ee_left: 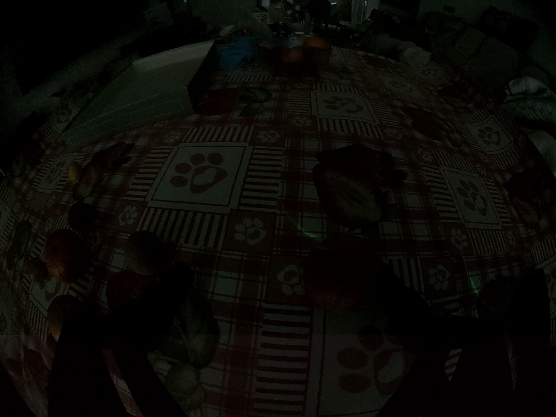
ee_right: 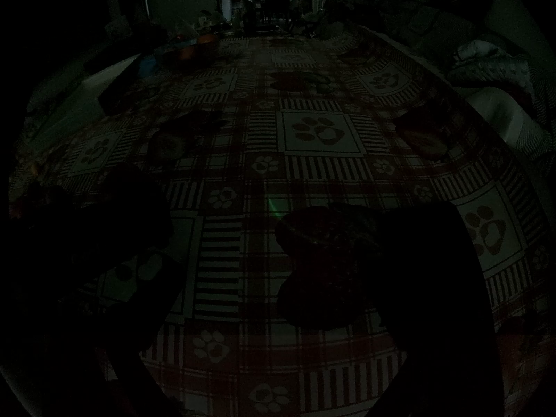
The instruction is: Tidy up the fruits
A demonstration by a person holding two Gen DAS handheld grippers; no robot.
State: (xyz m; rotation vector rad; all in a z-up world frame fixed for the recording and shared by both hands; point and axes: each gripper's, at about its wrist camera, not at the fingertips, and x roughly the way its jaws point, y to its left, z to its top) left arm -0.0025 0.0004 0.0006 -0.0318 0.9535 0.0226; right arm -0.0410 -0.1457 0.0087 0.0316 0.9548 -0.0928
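very dim. left gripper [ee_left: 278, 330] spread wide over the paw-print worktop [ee_left: 198, 177], a dark fruit [ee_left: 333, 278] between its fingers. right gripper [ee_right: 278, 278] also spread, dark fruit [ee_right: 326, 267] against its 3 o'clock finger. bowl of oranges [ee_left: 299, 52] far at 12 o'clock.

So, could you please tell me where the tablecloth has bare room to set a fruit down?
Bare room: the big paw-print square, between the white box and the dark strawberry-like fruit. Crowded: the near-left corner, with an orange fruit and a green one clustered together.
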